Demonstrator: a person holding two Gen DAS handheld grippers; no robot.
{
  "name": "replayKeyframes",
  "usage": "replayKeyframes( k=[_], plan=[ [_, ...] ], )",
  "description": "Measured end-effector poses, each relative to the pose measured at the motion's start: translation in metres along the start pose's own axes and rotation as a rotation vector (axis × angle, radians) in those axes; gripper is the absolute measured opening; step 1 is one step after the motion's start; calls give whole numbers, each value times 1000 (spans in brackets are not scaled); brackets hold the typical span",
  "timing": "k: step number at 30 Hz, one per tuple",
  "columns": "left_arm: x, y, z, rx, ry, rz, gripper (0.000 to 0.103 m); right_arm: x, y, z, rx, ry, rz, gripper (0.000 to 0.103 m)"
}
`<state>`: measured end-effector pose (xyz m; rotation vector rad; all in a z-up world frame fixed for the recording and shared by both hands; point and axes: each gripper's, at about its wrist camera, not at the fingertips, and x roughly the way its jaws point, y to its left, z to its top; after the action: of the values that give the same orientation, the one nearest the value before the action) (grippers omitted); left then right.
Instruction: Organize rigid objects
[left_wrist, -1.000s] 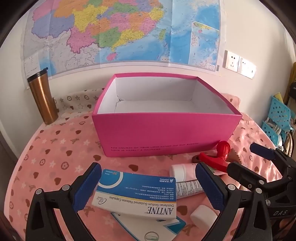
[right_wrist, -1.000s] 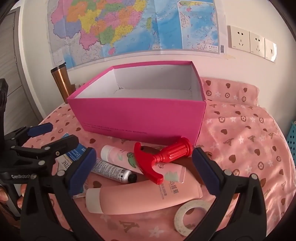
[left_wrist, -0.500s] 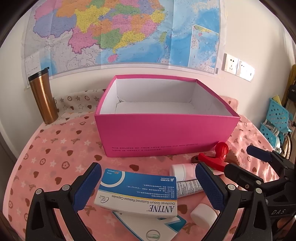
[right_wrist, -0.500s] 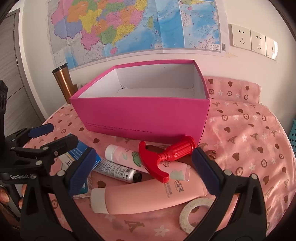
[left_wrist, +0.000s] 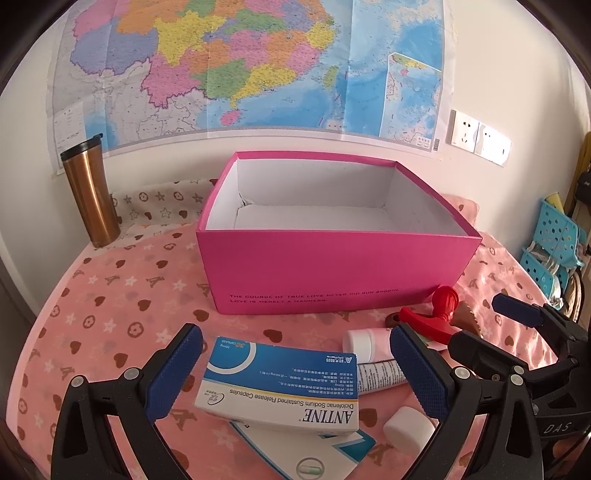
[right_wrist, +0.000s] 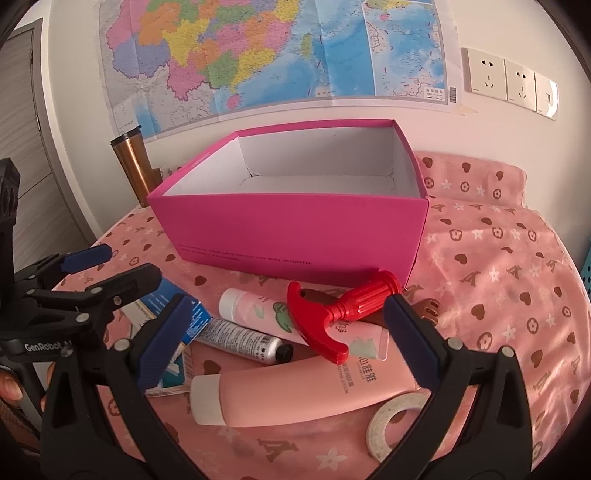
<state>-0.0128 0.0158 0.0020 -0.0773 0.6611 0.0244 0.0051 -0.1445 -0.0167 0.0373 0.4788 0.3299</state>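
Note:
An open, empty pink box (left_wrist: 332, 273) (right_wrist: 295, 236) stands on the pink patterned cloth. In front of it lie a blue-and-white medicine box (left_wrist: 280, 387), a red toy screwdriver (right_wrist: 340, 310) (left_wrist: 432, 321), a small pink tube (right_wrist: 258, 310), a silver tube (right_wrist: 243, 338), a large pink lotion tube (right_wrist: 295, 391) and a tape ring (right_wrist: 391, 424). My left gripper (left_wrist: 295, 376) is open, its fingers either side of the medicine box, above it. My right gripper (right_wrist: 291, 343) is open over the tubes and screwdriver.
A copper tumbler (left_wrist: 90, 192) stands at the back left by the wall. A second flat medicine box (left_wrist: 310, 458) lies under the first. A brown comb (right_wrist: 424, 308) lies by the screwdriver. A blue basket rack (left_wrist: 554, 240) stands off the table's right edge.
Both grippers have drawn back and risen slightly, so the box and objects sit a little lower in view. Both stay open. No object has moved.

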Motion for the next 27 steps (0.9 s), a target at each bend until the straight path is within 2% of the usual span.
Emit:
replayKeyframes(
  k=[27],
  plan=[
    [-1, -1, 2, 10, -7, 3, 103, -1, 0, 2, 11, 3, 21, 103]
  ],
)
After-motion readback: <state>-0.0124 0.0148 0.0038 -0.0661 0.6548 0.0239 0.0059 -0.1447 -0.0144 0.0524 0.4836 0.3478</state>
